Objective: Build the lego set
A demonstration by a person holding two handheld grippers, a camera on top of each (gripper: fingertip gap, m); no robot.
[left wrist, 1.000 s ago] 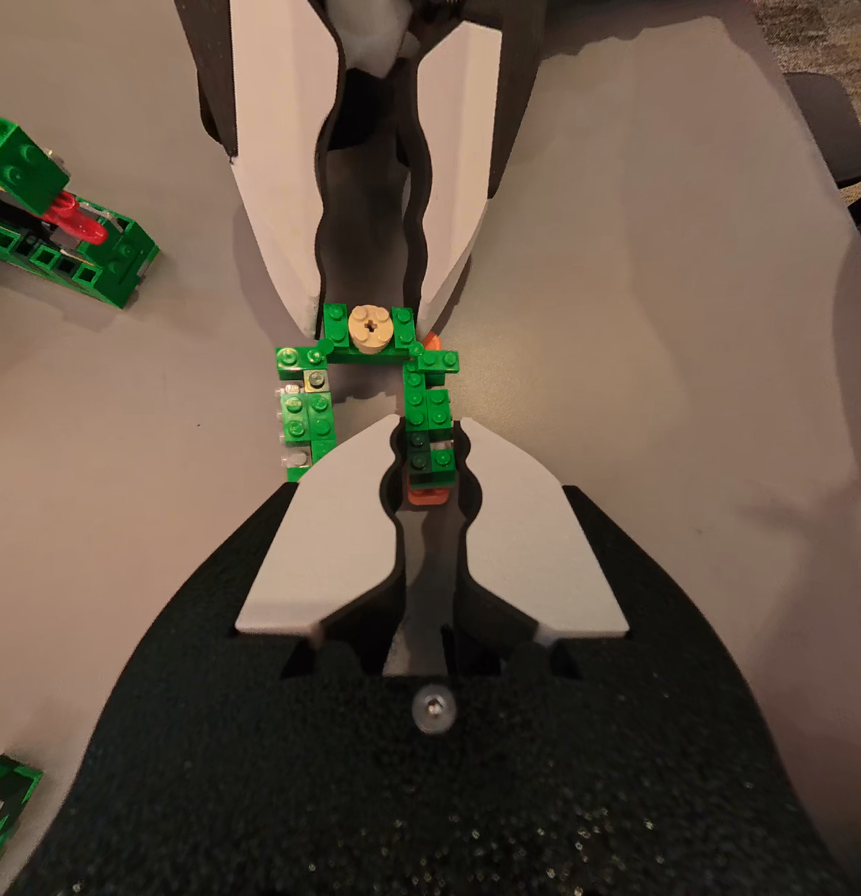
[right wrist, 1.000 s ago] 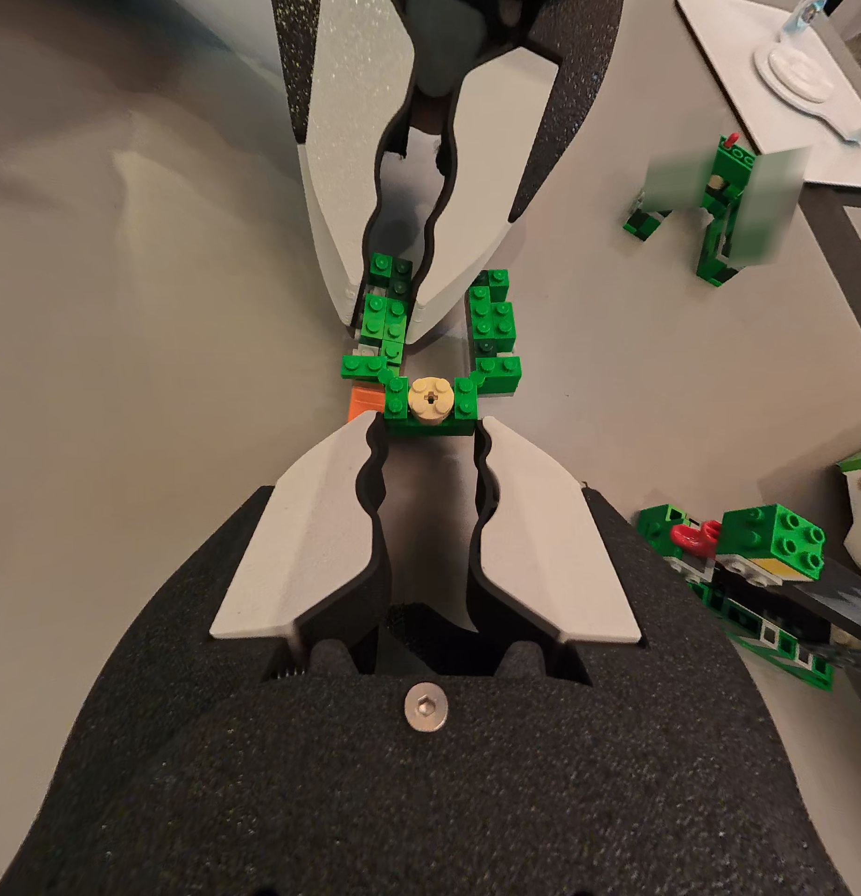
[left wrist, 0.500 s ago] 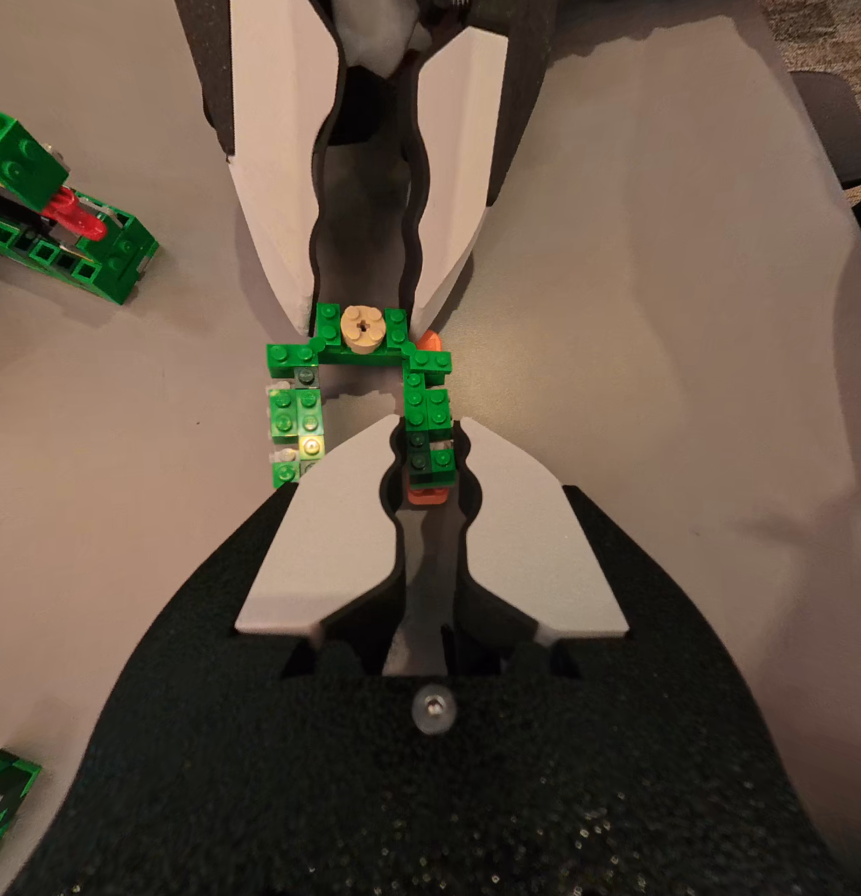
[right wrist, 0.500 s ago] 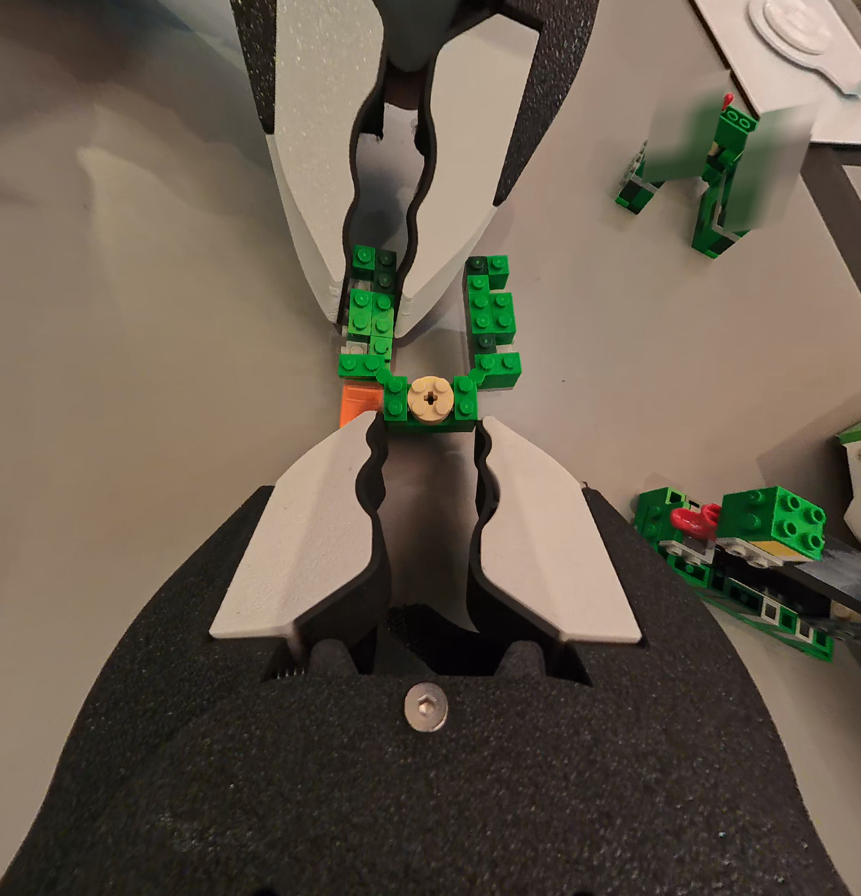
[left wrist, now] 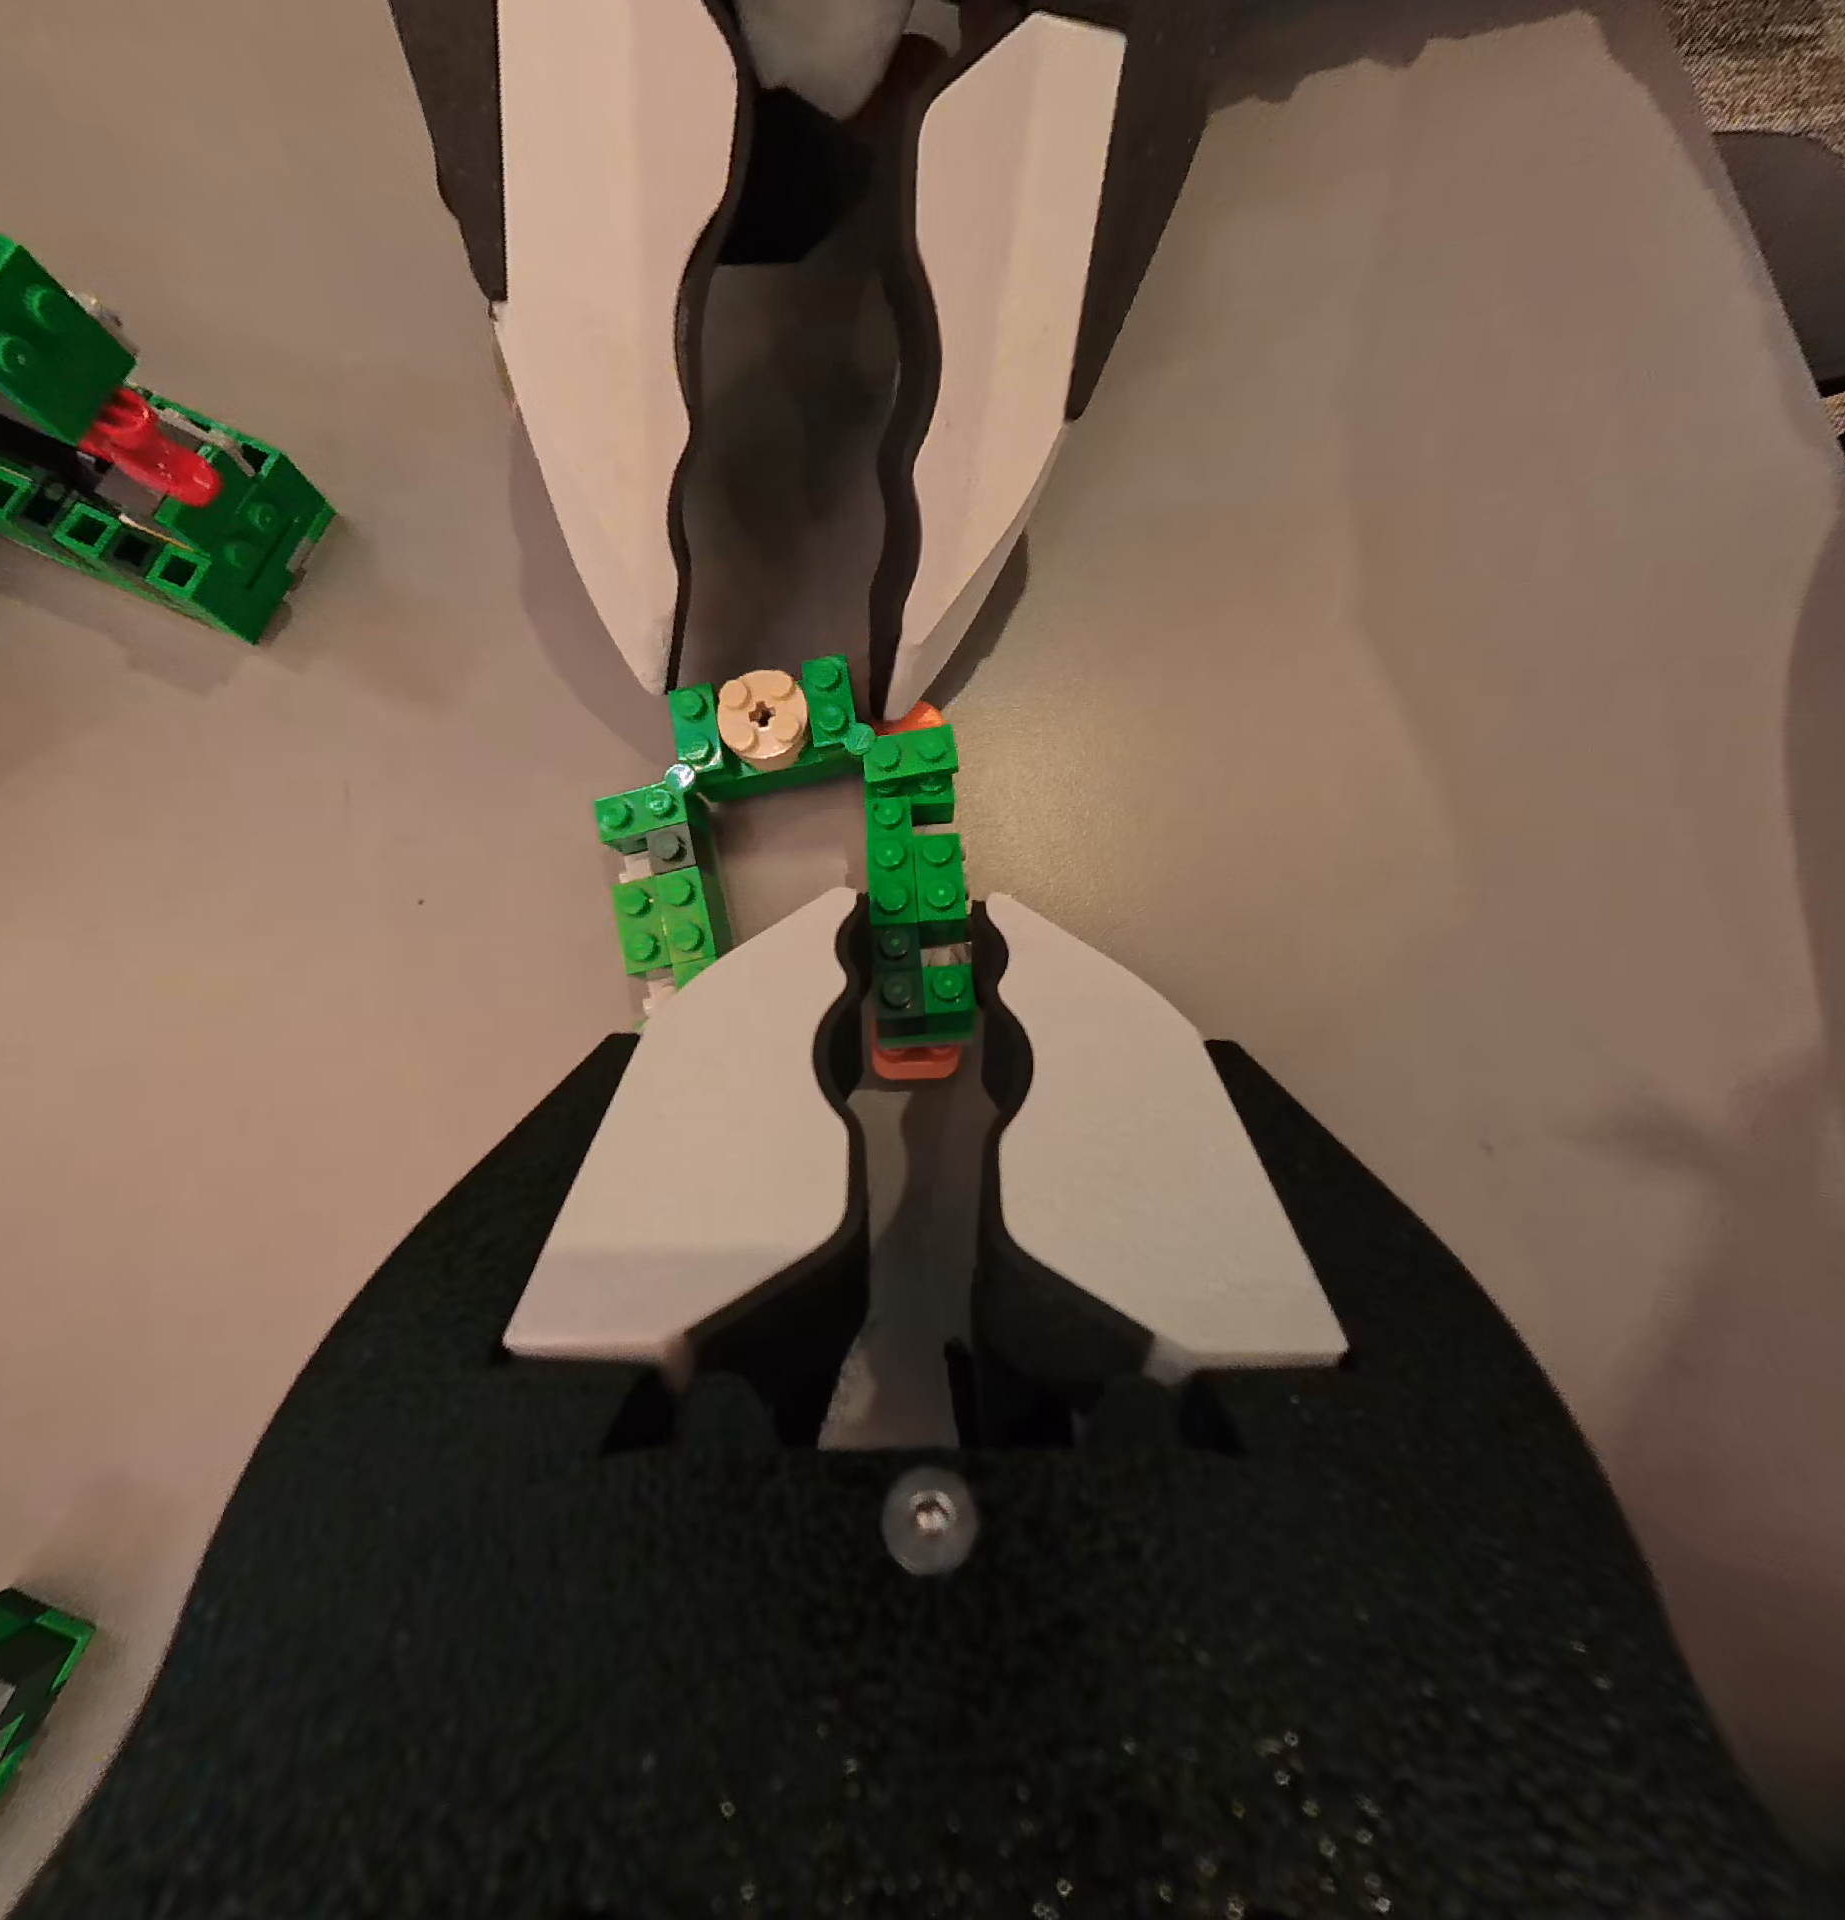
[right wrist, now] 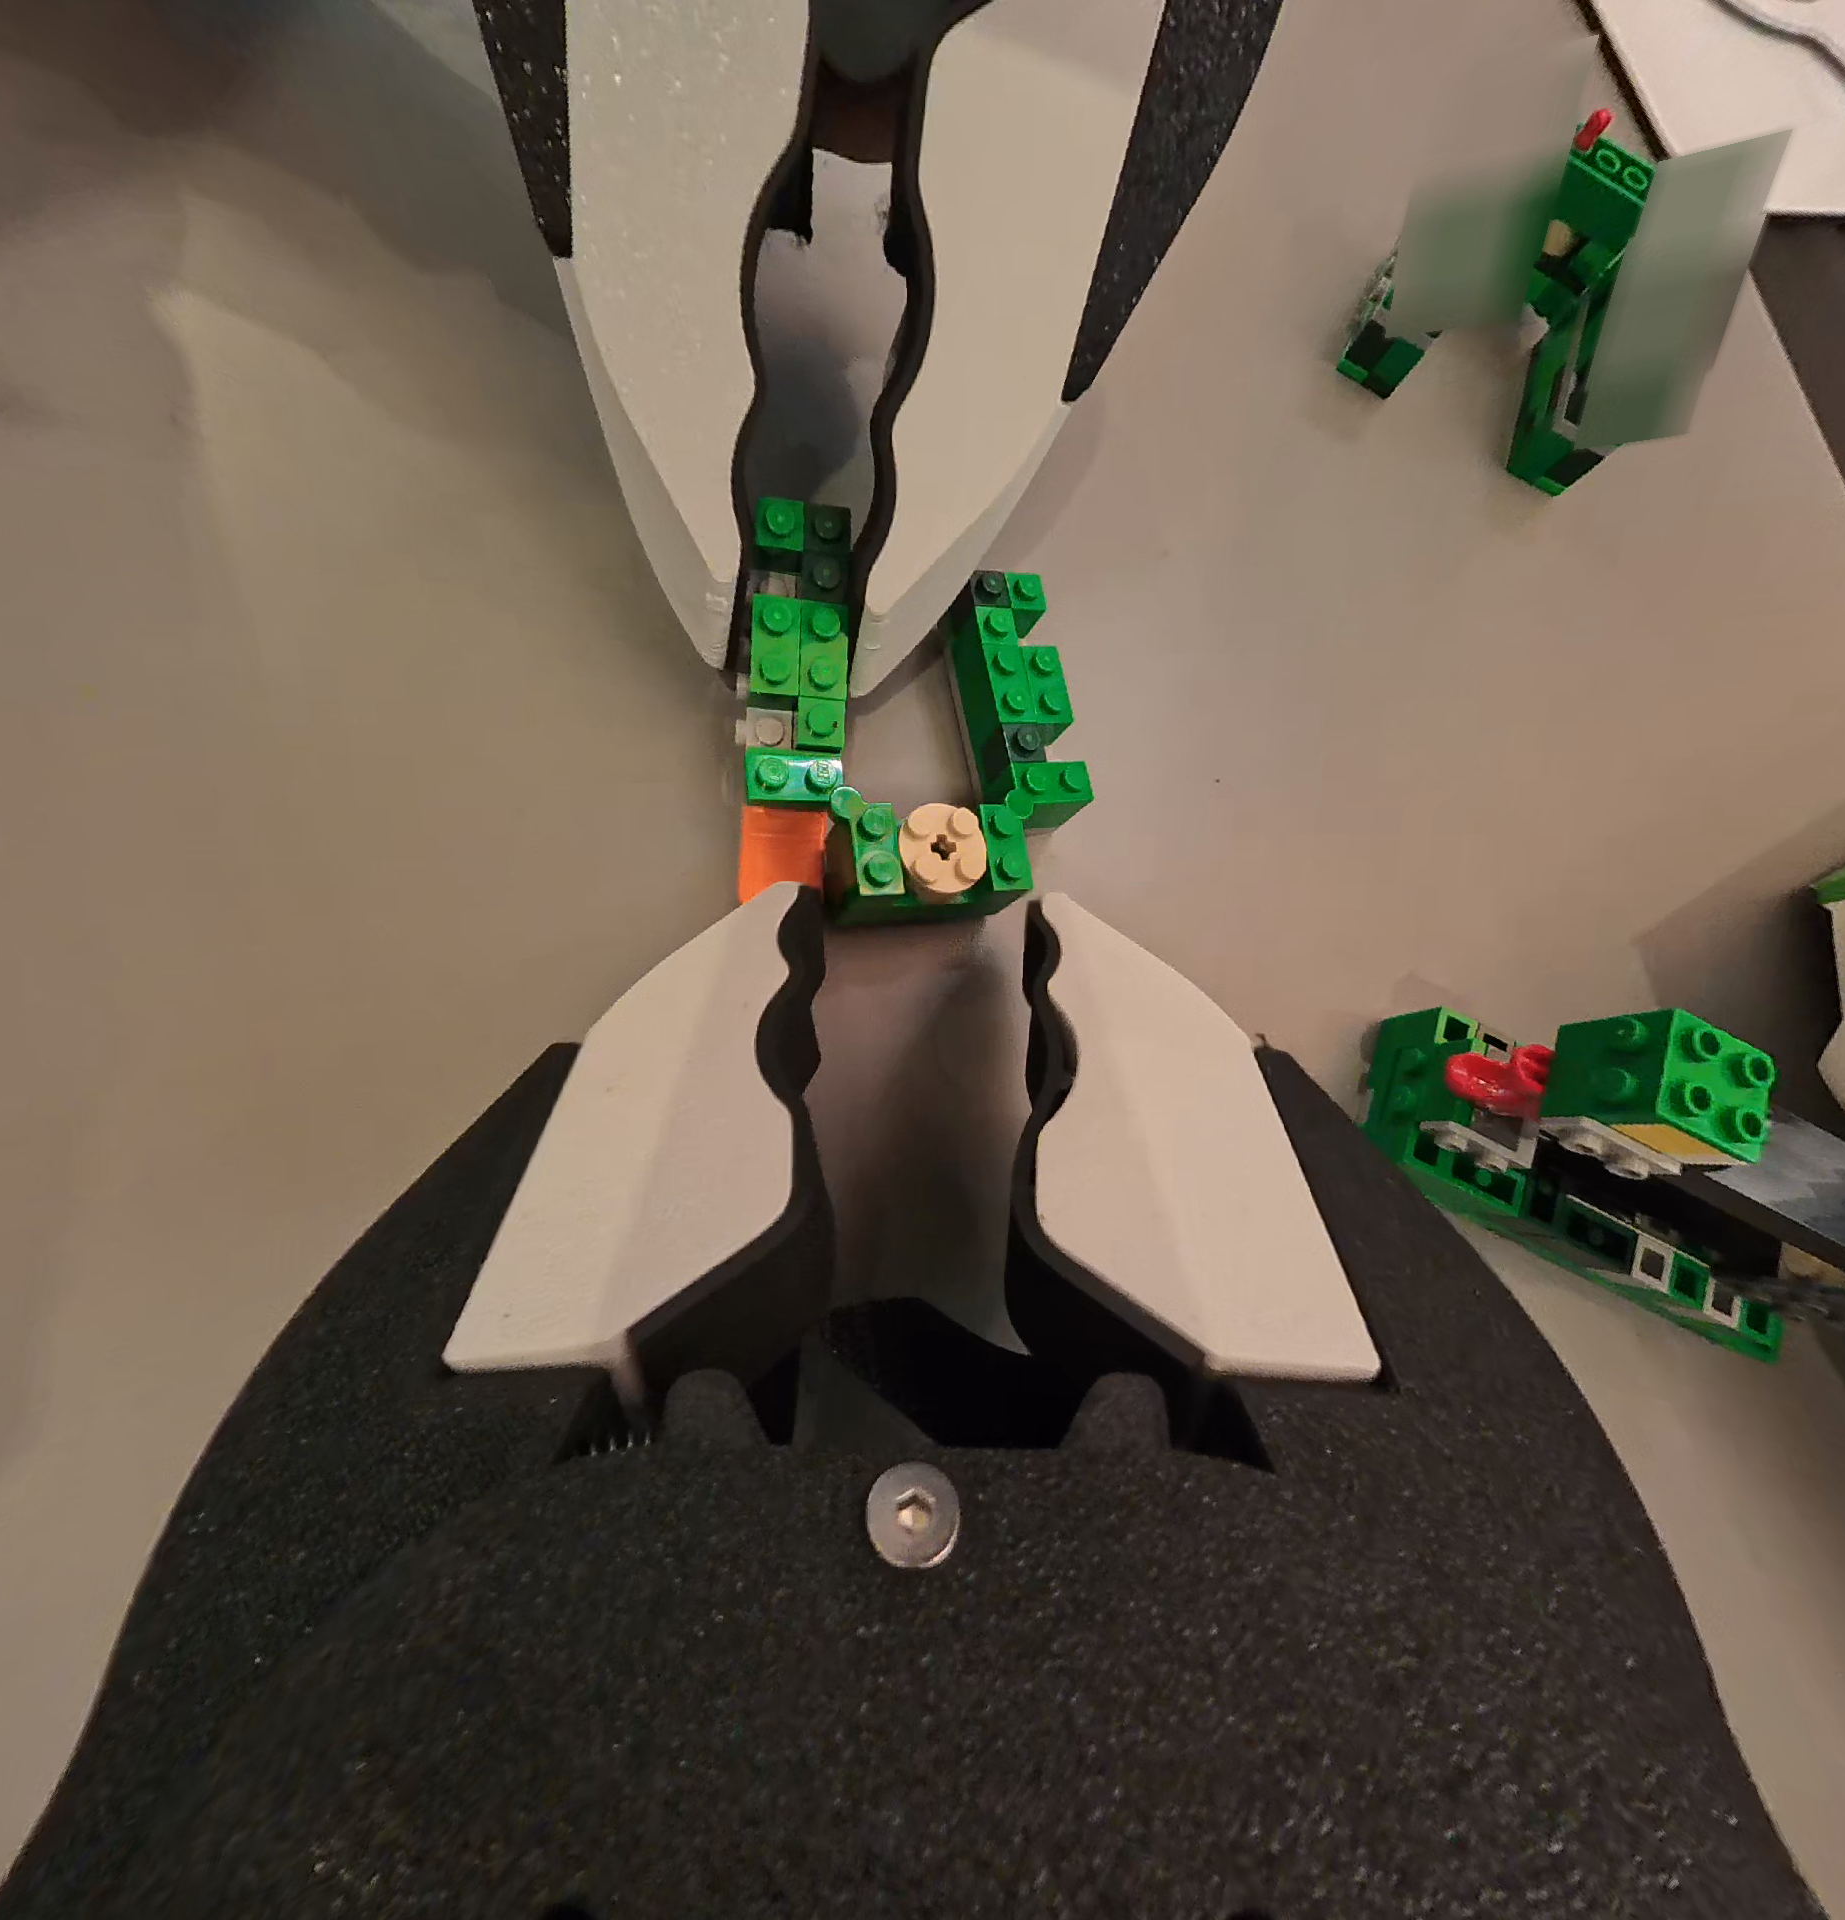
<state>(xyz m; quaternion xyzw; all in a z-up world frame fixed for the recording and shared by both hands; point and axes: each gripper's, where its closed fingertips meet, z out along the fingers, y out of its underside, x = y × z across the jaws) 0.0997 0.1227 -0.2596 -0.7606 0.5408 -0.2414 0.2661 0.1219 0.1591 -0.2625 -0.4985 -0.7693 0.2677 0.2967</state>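
Note:
A green U-shaped lego assembly (left wrist: 897, 831) lies on the grey table (left wrist: 1417, 727). Its centre block carries a tan round stud (left wrist: 760, 717), and an orange piece (left wrist: 916, 1060) sits under one leg. My left gripper (left wrist: 916, 925) is shut on that leg. My right gripper (left wrist: 778, 681) comes in from the far side. In the right wrist view my right gripper (right wrist: 918, 899) has its fingertips on either side of the near edge of the centre block (right wrist: 928, 852), which sits tilted. The free leg (right wrist: 1022, 686) is splayed outward, and the left gripper's fingers (right wrist: 959, 520) clamp the other leg.
A larger green build with a red piece (left wrist: 118, 468) lies to the left; it also shows in the right wrist view (right wrist: 1572, 1143). Another green part (left wrist: 4, 1704) is at the lower left. A green figure (right wrist: 1562, 312) and a white board (right wrist: 1728, 62) lie far right. Some 5 cm of space lies between my two pairs of fingers.
The centre block has turned and now sits tilted between the right fingertips. The free leg has swung outward. The left gripper still clamps its leg.

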